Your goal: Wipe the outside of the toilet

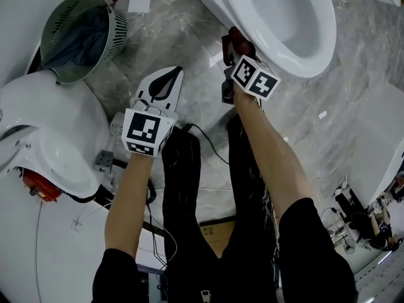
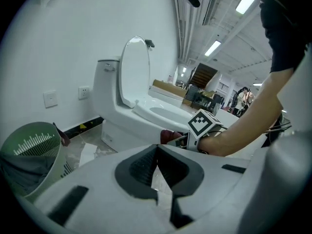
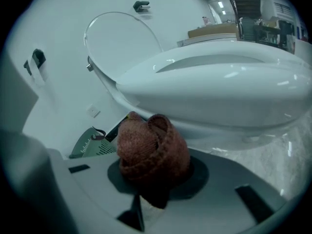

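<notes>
Right gripper [image 3: 156, 179] jaws clamped on a bunched reddish-brown knit cloth [image 3: 152, 150], wad sticks out past the tips. Toilet [image 3: 219, 89] is right there: the bowl's outer wall overhangs the cloth, lying above and ahead of the jaws. Head view puts the wad tight against the bowl's outer side below the rim. Touching or a hair off, can't tell.

Bowl's long axis in the right gripper view runs from the raised lid [image 3: 122, 38] at left to the bowl front at right. The outer wall curves away along that line, so a wipe most likely has to push the cloth up into the wall and follow the curve sideways.

Left gripper [image 2: 157, 165] jaws closed together with nothing between them, only floor [image 2: 92, 145] seen past the pads. In the head view it hangs over the floor near the person's legs, apart from the toilet. From it the toilet lies ahead and the right gripper's marker cube [image 2: 204, 124] shows between.

Right gripper is clearly the nearer one and the one with the cloth, left looks idle. Green bin [image 1: 82, 33] stands off to the left, away from the bowl, not in the way
</notes>
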Motion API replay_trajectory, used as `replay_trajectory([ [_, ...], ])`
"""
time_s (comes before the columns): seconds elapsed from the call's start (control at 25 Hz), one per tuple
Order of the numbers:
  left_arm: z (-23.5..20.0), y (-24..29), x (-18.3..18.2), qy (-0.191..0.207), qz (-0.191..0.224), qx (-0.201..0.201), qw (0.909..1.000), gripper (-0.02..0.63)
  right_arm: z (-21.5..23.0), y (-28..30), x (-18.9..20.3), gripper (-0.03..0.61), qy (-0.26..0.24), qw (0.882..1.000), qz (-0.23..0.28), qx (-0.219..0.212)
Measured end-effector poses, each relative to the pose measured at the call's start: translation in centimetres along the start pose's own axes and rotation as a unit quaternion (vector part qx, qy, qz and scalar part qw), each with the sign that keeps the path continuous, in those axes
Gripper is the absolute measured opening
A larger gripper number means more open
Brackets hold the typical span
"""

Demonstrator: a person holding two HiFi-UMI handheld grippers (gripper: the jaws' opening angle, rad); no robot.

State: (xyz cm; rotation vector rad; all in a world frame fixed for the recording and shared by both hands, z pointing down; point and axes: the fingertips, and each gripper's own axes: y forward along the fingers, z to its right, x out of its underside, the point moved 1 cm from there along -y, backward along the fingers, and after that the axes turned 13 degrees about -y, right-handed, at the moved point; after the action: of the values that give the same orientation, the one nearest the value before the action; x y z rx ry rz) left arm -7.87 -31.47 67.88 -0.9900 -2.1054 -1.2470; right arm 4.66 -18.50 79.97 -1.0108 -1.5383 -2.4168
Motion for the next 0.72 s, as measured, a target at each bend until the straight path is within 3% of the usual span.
replay_trajectory([
  [0.28,3.6,2.4,1.7,-0.004,-0.015,0.014,0.9998,0.008,4.6,-3.2,2.5,0.081,0.002,1.000,-0.014,0.015],
  [0.72,9.5,6.2,3.1,0.014,-0.045,0.044,0.9979,0.008,15.3,-7.9,5.8,0.080,0.003,0.997,-0.042,0.064],
])
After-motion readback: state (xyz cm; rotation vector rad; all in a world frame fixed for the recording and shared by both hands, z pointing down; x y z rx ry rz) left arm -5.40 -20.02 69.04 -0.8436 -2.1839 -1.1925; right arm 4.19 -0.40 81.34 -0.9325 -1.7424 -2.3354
